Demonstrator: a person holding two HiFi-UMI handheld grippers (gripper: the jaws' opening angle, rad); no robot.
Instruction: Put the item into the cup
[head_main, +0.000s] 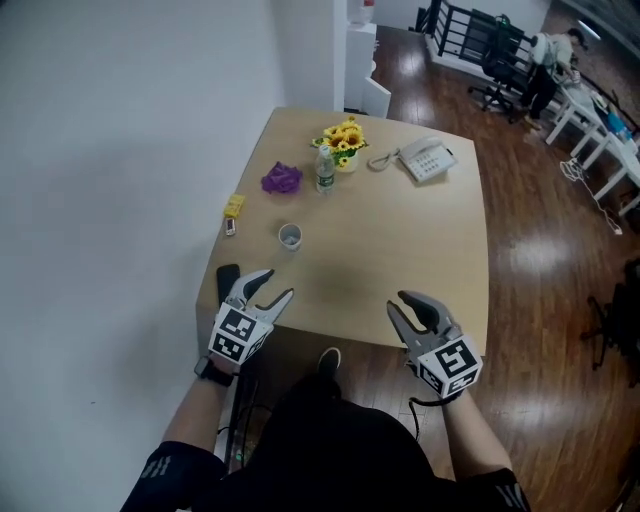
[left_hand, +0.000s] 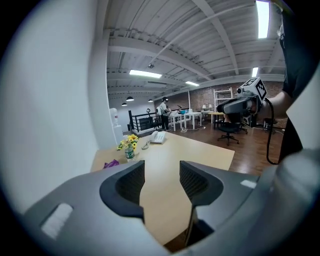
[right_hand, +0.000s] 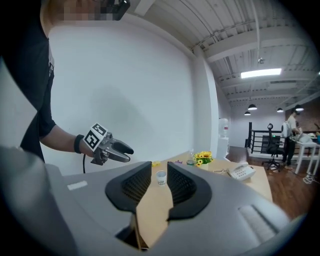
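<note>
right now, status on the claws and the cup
Left claw and right claw open, empty, near table edge. Cup upright, untouched. Purple item and yellow item lie beyond it, nothing in the way.

Grey left gripper & right gripper w/ blk ribbed fingers, marker cubes; blk sleeves, blk wristband.

Probably an open office: desk phone, swivel chairs, white desks.

Too small or covered

The cup is showing too small to read its contents; the yellow thing is looking like a blob; the left gripper is partly covering a dark object.
</note>
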